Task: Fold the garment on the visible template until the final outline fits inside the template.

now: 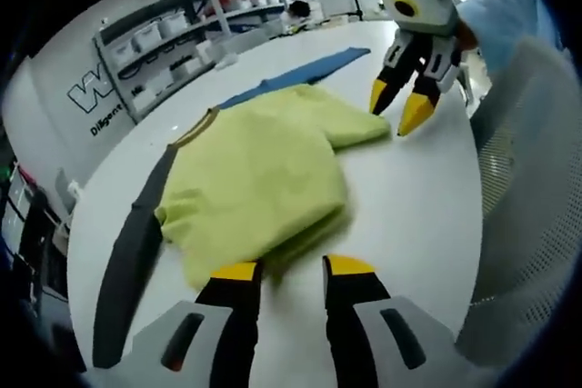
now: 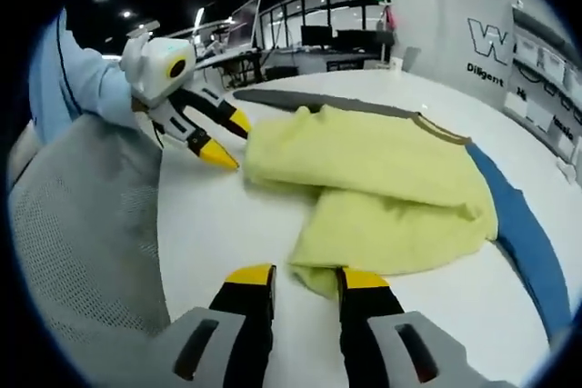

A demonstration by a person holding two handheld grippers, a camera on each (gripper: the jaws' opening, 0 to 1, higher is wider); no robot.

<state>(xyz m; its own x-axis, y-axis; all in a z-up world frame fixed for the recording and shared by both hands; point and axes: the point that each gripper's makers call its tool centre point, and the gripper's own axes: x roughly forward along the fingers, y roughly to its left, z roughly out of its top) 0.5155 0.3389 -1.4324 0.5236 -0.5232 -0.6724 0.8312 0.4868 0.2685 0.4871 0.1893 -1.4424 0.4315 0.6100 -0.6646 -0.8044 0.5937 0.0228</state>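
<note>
On the white table [image 1: 409, 197], mid-fold, lines as follows:

Garment: yellow-green soft knit top [image 1: 259, 184], bunched and partly doubled over, lying mid-table across two long strips.
Template: dark grey flat strip [image 1: 132, 252] along one side, blue flat strip [image 1: 305, 74] along the other; taken as the template edges, a judgement only.
Fit: not yet inside; cloth spills over both strips and sits lumpy.
Left gripper: black, yellow-tipped left gripper [image 1: 291, 270], fingers apart, one tip touching or just over the near hem, nothing clamped.
Right gripper: yellow-tipped right gripper [image 2: 305, 279], fingers apart, at the folded corner, one tip against the cloth, not closed on it.
Step in hand: likely taking hold of two edges for the next fold.
To do it well: pinch only the top layer at the hem; lift both edges level; carry over together; lay down flat, no drag.
Watch for: lower layer coming along; folded corner slipping past the blue strip.
Surroundings: grey mesh chair back [image 2: 82, 233] beside the table edge.
</note>
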